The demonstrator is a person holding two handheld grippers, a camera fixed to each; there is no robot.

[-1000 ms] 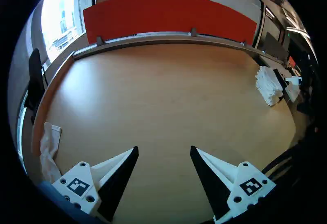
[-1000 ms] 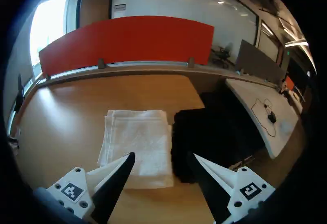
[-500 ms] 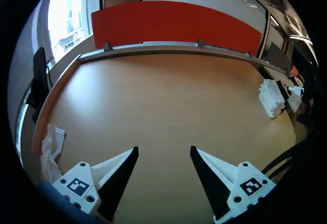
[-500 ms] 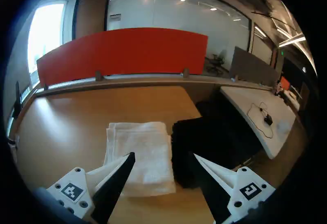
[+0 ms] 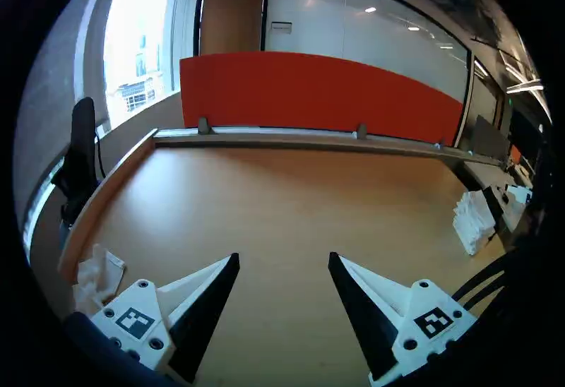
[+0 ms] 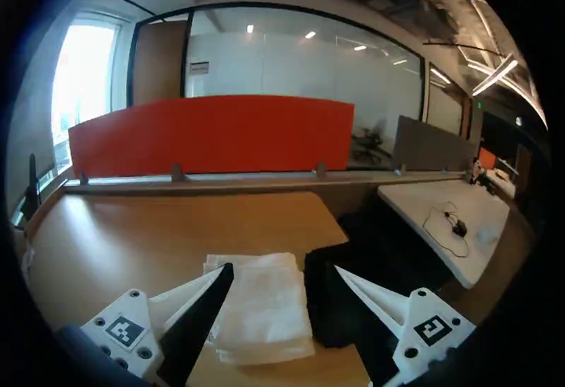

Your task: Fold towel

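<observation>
In the right gripper view, a folded white towel stack [image 6: 261, 306] lies on the wooden table near its right edge, just beyond and below my right gripper [image 6: 281, 274], which is open and holds nothing. The left gripper view has the same folded stack [image 5: 473, 221] far off at the table's right edge. A crumpled white towel [image 5: 95, 281] lies at the table's left edge, left of my left gripper [image 5: 282, 260]. That gripper is open above bare wood with nothing between its fingers.
A red divider panel [image 5: 318, 97] runs along the table's far edge [image 5: 296, 140]. A black chair [image 5: 78, 161] stands at the left. Right of the table sits a dark object [image 6: 346, 302], then a white desk [image 6: 445, 228] with a cable.
Both grippers have tilted upward and pulled back: table and towels have slid lower in each view, and more wall and ceiling show. Both stay open.
</observation>
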